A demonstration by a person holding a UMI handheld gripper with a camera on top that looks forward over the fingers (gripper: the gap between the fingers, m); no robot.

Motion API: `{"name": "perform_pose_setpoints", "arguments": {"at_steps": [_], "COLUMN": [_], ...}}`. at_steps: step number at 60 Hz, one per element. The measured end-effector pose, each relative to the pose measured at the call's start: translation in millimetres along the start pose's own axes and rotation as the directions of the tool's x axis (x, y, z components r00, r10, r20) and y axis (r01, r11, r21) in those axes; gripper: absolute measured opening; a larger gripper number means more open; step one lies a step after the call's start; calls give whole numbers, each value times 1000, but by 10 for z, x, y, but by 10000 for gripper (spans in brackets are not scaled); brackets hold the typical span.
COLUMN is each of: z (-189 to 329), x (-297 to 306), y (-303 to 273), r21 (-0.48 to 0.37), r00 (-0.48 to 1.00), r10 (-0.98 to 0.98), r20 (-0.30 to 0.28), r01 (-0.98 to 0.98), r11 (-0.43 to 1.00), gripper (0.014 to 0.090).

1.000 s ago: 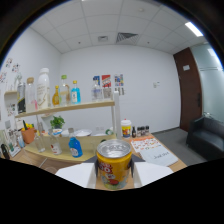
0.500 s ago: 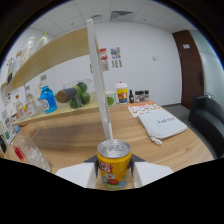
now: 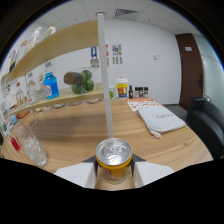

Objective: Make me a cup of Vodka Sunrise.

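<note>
Carrying an unopened yellow drink can [image 3: 114, 161], the gripper [image 3: 114, 172] has both fingers clamped on its sides above the wooden counter [image 3: 90, 130]. An ice-filled glass [image 3: 31, 145] stands near left. Likely next: bring the can there, open and pour.

**Brushed metal, pale wood and clear glass**

A can [image 3: 114, 161] with a dull silver metal lid and glossy yellow printed wall sits pressed between the matt white, smooth plastic fingers of the gripper [image 3: 114, 172]. The worktop [image 3: 80, 130] is light wood with visible grain and a soft satin sheen, as are the shelves [image 3: 60, 42]. A clear, shiny glass [image 3: 31, 145] holds what looks like ice. A white cloth [image 3: 160, 119] lies matt and soft beside a glossy paper sheet [image 3: 142, 104]. The blue bottle [image 3: 48, 86] appears to be translucent plastic.
</note>
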Motion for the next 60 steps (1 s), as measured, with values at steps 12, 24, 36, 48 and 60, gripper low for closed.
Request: {"name": "perform_pose_setpoints", "arguments": {"at_steps": [12, 24, 36, 48, 60], "z": [-94, -615, -1184, -1444, -1481], "x": [67, -91, -816, -1705, -2293], "y": [16, -350, -704, -616, -313], "r21": [-61, -43, 17, 38, 13], "r00": [997, 992, 998, 1000, 998], "r10": [12, 37, 4, -6, -14], "r20": [-76, -121, -60, 29, 68], "r01": [-17, -42, -3, 4, 13], "r11": [998, 998, 1000, 999, 1000], "gripper": [852, 855, 852, 850, 847]}}
